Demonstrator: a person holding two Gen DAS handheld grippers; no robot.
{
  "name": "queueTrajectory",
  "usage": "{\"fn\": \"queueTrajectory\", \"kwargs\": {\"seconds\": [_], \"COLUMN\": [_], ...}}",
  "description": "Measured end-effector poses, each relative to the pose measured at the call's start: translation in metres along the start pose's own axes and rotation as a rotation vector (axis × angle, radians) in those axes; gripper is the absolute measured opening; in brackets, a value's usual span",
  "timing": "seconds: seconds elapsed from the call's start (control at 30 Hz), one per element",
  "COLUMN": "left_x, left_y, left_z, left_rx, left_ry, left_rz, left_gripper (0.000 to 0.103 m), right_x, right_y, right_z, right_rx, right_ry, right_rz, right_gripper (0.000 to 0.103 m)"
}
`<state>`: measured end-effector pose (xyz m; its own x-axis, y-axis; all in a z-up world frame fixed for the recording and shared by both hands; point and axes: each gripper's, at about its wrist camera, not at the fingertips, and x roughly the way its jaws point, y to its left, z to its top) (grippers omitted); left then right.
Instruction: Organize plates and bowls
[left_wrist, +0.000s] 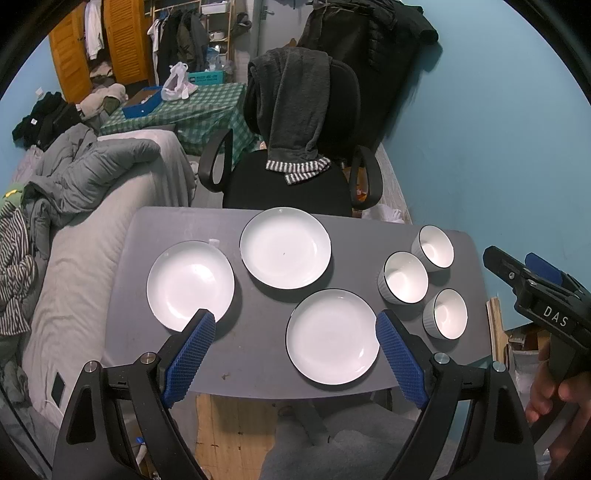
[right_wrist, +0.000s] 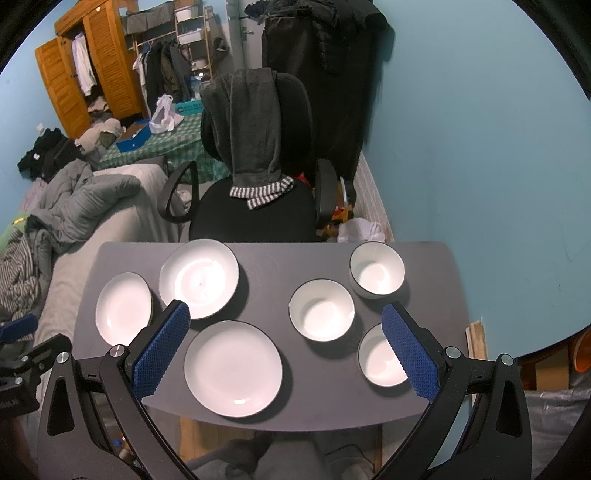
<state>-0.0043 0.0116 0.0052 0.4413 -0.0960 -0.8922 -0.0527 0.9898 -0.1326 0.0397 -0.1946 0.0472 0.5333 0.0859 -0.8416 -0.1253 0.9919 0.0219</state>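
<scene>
3 plates (right_wrist: 233, 368) + 3 bowls (right_wrist: 321, 310) on gray table (right_wrist: 266, 295), none stacked; left gripper (left_wrist: 295, 325) & right gripper (right_wrist: 286, 314) fingers both spread wide, holding nothing.

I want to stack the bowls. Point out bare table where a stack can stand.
Free: the strip between the near plate and the middle bowl, and the far edge between the far plate and far bowl. Crowded: the bowl cluster, right.

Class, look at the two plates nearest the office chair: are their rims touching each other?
Apart. In the left wrist view a strip of grey table shows between the left plate and the far plate.
</scene>
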Motion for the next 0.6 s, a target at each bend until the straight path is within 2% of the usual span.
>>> {"fn": "queueTrajectory", "kwargs": {"seconds": [0.43, 0.6], "left_x": [0.007, 0.014], "left_y": [0.004, 0.005], "left_z": [-0.004, -0.004], "left_rx": [-0.01, -0.01], "left_ry": [0.014, 0.026], "left_rz": [0.003, 0.011], "left_gripper": [0.09, 0.09], "right_x": [0.005, 0.015], "right_y": [0.003, 0.006], "right_z": [-0.003, -0.005], "right_rx": [-0.006, -0.06], "right_ry": [0.006, 0.019], "right_rz": [0.001, -0.007], "right_gripper": [0.102, 0.102]}}
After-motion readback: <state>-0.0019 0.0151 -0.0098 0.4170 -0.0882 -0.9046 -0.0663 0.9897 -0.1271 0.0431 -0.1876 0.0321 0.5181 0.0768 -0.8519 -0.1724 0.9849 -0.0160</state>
